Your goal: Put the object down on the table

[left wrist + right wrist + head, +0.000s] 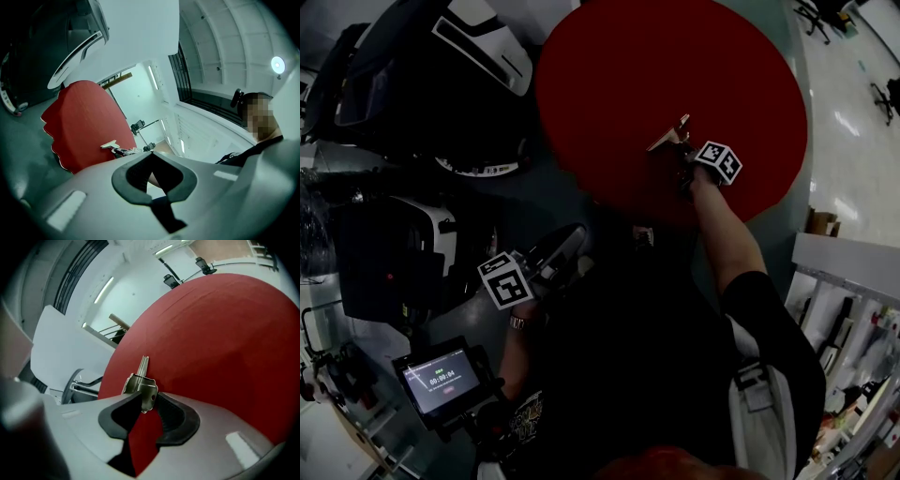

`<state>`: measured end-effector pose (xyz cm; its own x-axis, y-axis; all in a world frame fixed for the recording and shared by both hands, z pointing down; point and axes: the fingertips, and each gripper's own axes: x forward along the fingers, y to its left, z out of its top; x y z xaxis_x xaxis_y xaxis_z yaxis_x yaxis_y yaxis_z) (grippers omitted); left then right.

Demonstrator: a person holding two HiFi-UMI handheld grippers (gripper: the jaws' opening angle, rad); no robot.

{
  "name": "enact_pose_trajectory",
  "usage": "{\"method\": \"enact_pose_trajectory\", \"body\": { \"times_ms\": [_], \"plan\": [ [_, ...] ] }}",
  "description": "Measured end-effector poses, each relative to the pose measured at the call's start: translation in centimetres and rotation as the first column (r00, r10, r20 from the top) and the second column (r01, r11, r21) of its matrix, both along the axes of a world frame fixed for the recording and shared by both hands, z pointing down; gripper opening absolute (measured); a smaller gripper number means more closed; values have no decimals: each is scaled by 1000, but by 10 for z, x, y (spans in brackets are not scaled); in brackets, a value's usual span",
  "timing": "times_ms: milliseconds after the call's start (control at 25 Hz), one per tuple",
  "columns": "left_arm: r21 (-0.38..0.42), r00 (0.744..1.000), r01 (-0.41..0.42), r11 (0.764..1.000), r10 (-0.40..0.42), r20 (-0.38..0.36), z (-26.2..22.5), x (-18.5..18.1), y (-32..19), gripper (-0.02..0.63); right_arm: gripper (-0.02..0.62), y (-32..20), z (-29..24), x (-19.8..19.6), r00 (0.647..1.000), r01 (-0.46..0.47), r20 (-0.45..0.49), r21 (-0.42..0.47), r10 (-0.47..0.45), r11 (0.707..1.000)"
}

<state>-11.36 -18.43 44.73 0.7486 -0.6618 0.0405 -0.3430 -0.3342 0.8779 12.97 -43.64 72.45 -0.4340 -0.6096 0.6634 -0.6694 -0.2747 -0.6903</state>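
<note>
Key (141, 383) pinched in right claw (144, 401) over red table (225, 333) (left claw (152, 180) seemingly closed, empty).

Pale glossy floor (855, 141) (strip lights (104, 289) overhead)

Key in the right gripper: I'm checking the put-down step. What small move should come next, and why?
Probably lower the right gripper toward the red table. The key is clamped between its jaws, out over the tabletop, and does not seem to rest on it yet.
</note>
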Motion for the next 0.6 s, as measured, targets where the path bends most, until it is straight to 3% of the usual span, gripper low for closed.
{"method": "enact_pose_trajectory", "body": {
  "times_ms": [200, 360, 480, 600],
  "plan": [
    [16, 999, -37, 999, 37, -1, -5, 8, -2, 16, 101, 23, 1, 7, 1000, 5, 3, -33, -5, 999],
    [31, 998, -61, 998, 61, 11, -8, 13, -1, 17, 85, 46, -13, 9, 999, 19, 50, 13, -19, 1000],
    [41, 993, -79, 996, 75, 87, -9, 17, 2, 15, 34, 69, -57, -6, 988, 75, 126, 152, -95, 986],
    [45, 982, -95, 994, 86, 167, -3, 21, 8, 15, 6, 106, -130, -33, 963, 199, 100, 354, -249, 914]
  ]
}}
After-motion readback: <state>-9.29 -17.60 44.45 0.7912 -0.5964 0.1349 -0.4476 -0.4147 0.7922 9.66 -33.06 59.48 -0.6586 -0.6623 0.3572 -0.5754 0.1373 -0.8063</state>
